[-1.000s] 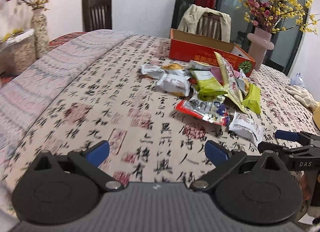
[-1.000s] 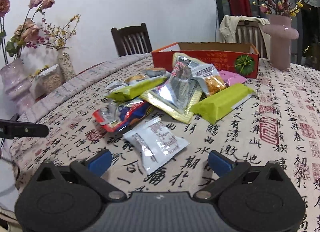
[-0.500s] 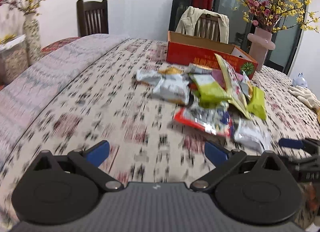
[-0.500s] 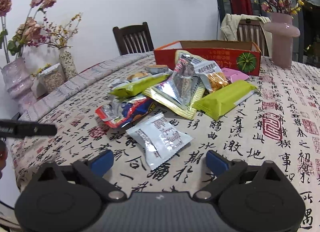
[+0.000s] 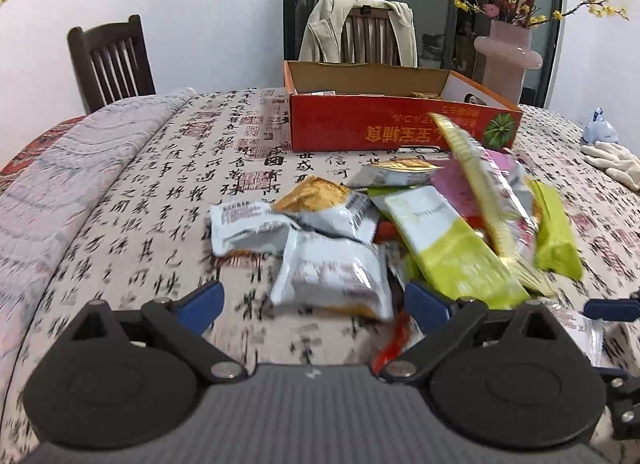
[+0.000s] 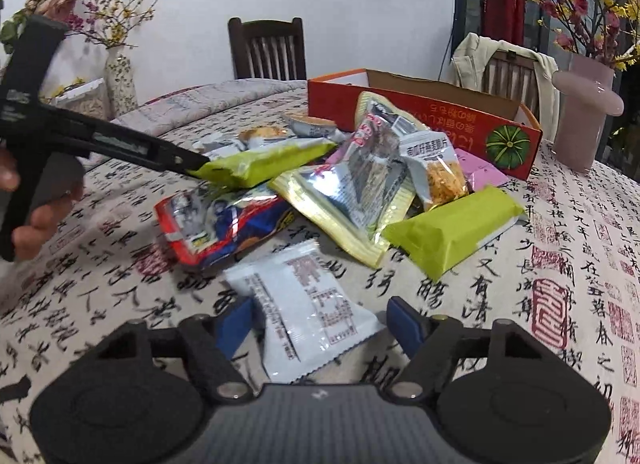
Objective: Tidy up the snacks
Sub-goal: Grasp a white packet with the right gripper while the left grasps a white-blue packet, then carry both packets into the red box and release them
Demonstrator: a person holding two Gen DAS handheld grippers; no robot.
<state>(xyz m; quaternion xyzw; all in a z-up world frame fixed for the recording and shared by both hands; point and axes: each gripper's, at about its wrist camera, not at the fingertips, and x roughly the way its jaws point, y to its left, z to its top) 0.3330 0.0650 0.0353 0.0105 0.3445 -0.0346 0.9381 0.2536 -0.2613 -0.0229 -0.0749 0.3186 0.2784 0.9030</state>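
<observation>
glossy foil snack packets (image 6: 360, 180); matt cardboard box (image 5: 400, 120); cloth tablecloth (image 5: 160, 200).

A packet (image 6: 308, 304) lies on the tablecloth (image 6: 540, 264) between my right jaws. The snack pile (image 6: 360, 184) sits beyond it. The box (image 6: 440, 116) stands behind the pile.

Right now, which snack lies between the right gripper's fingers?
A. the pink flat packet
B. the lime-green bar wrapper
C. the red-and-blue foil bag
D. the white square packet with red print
D: the white square packet with red print lies between the closing right gripper fingers.
</observation>
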